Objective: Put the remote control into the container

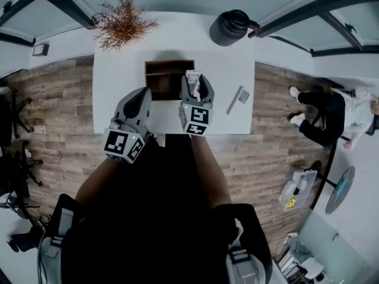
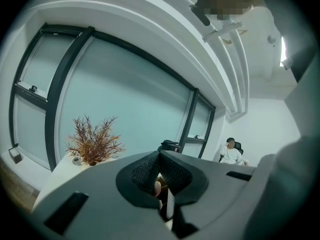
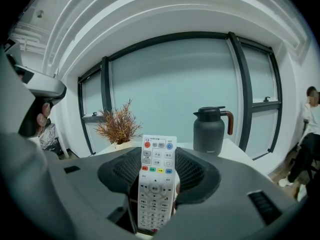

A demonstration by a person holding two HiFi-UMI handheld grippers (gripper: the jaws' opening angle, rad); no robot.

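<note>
Head view: right gripper (image 1: pixel 198 90) holds remote control (image 1: pixel 193 75) upright at container (image 1: pixel 169 63) right edge; left gripper (image 1: pixel 142 94) alongside.
Left gripper view: jaws together, empty.
Right gripper view: pads (image 3: pixel 195 171) clamp remote; releasing here risks clipping the rim and landing outside.

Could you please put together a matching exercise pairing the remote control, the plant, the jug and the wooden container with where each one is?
1 remote control
2 dried plant
3 dark jug
4 wooden container

A far right corner of the table
B middle of the table
C between the right gripper jaws
D far left corner of the table

Pairs: 1-C, 2-D, 3-A, 4-B
</note>
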